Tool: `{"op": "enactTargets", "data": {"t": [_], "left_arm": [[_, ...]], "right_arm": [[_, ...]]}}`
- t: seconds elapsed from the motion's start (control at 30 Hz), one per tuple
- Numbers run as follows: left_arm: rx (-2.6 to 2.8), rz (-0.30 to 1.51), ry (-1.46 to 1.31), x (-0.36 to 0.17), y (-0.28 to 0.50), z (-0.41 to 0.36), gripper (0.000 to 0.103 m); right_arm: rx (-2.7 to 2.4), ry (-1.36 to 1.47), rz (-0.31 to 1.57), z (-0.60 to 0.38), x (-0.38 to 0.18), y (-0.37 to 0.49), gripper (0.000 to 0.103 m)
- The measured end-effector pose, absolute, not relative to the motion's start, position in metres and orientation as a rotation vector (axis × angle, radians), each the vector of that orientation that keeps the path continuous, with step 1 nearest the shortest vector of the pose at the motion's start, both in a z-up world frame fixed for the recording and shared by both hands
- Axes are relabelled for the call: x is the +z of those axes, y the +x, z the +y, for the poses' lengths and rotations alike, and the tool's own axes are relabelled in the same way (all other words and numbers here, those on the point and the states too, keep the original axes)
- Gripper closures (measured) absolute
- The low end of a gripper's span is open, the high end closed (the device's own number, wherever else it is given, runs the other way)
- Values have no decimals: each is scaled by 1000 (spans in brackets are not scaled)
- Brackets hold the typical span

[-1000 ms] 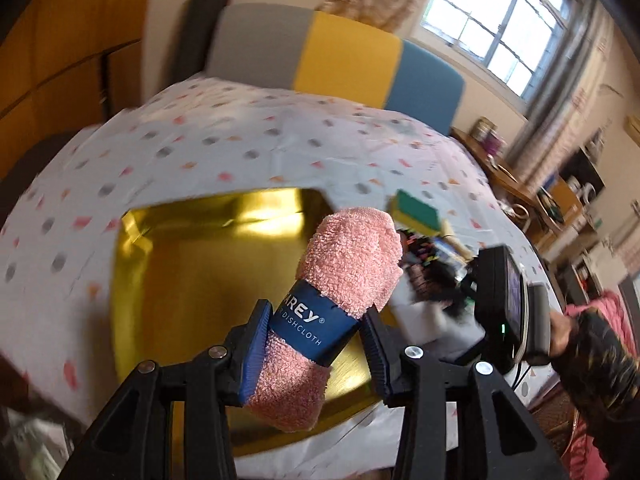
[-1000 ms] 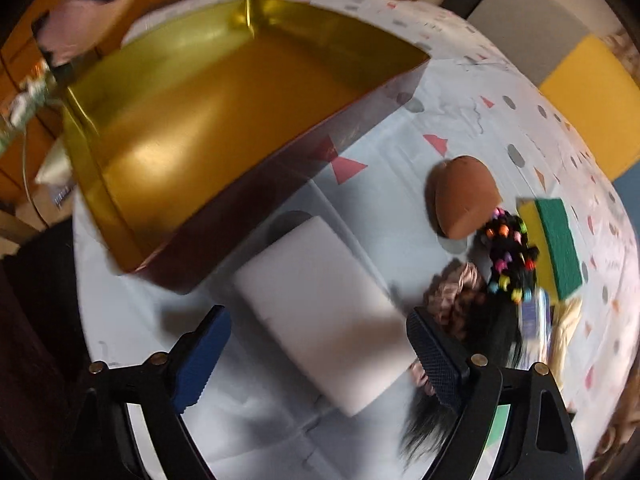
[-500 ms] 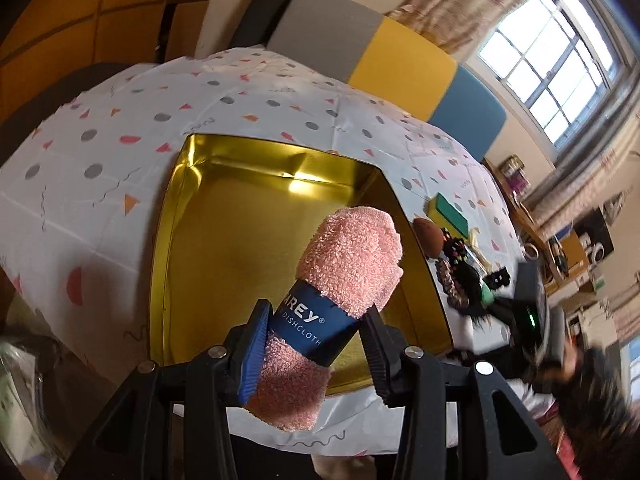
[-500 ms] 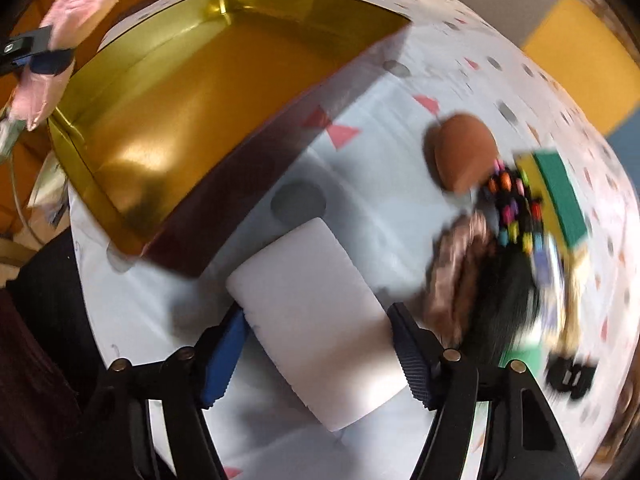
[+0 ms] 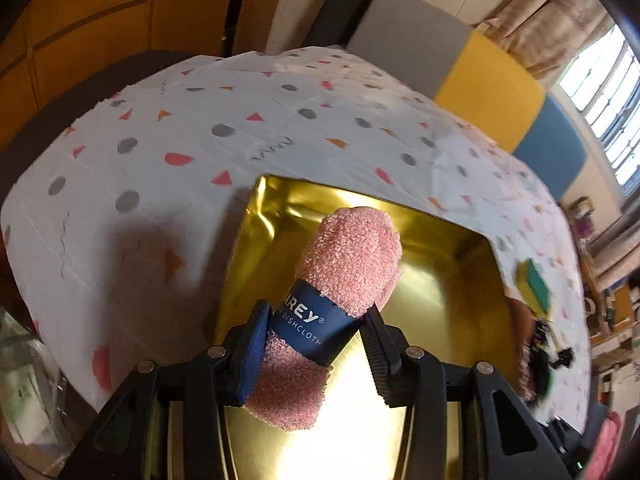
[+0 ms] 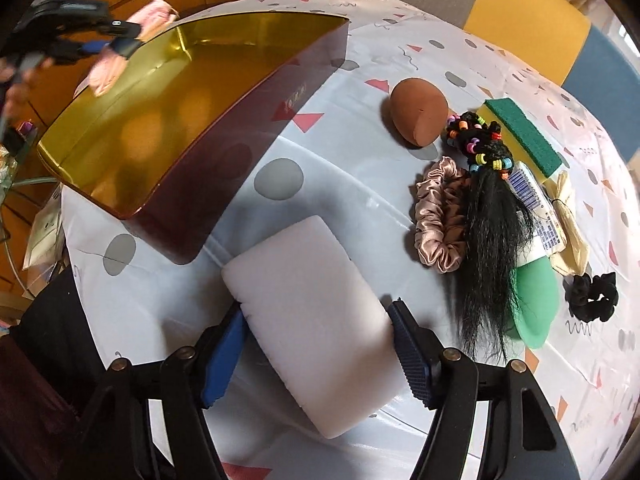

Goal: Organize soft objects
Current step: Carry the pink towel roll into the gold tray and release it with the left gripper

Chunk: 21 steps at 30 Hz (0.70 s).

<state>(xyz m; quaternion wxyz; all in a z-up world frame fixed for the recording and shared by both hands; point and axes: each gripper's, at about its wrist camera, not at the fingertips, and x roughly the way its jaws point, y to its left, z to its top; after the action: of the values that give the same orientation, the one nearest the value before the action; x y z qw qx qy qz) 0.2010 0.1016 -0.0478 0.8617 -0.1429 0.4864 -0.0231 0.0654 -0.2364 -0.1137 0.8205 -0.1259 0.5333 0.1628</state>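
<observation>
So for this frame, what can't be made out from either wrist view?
- The label on the pink dishcloth: in the left wrist view, its first letters curve out of sight near the left gripper.
- Whether the right gripper already presses the white sponge: right wrist view, the contact faces are hidden.
- The gold box floor: glare in the left view.
- The flat packet under the black hairpiece: print too small.

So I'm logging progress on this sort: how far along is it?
Early. The gold tin shows nothing inside. In hand: the left gripper is shut on the pink dishcloth above the tin, and the right gripper is open around the white sponge, which lies on the table. Left out: brown sponge, satin scrunchie, black scrunchie, green-yellow sponge.
</observation>
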Motion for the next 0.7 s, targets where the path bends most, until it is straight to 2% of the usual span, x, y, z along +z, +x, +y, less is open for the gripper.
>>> {"op": "enactTargets", "data": {"t": [0.23, 0.33, 0.37, 0.47, 0.7], "left_arm": [[14, 1059, -254, -68, 240, 106, 54], [23, 1057, -230, -71, 246, 106, 49], [13, 1054, -226, -70, 246, 105, 42], [4, 1017, -200, -59, 238, 100, 36], [-18, 845, -90, -16, 167, 73, 35]], "right_arm": [[333, -251, 1130, -237, -110, 64, 31], [328, -244, 1128, -238, -110, 65, 31], [326, -244, 1127, -238, -110, 65, 31], [321, -244, 1118, -238, -110, 65, 31], [305, -231, 1090, -239, -110, 61, 31]]}}
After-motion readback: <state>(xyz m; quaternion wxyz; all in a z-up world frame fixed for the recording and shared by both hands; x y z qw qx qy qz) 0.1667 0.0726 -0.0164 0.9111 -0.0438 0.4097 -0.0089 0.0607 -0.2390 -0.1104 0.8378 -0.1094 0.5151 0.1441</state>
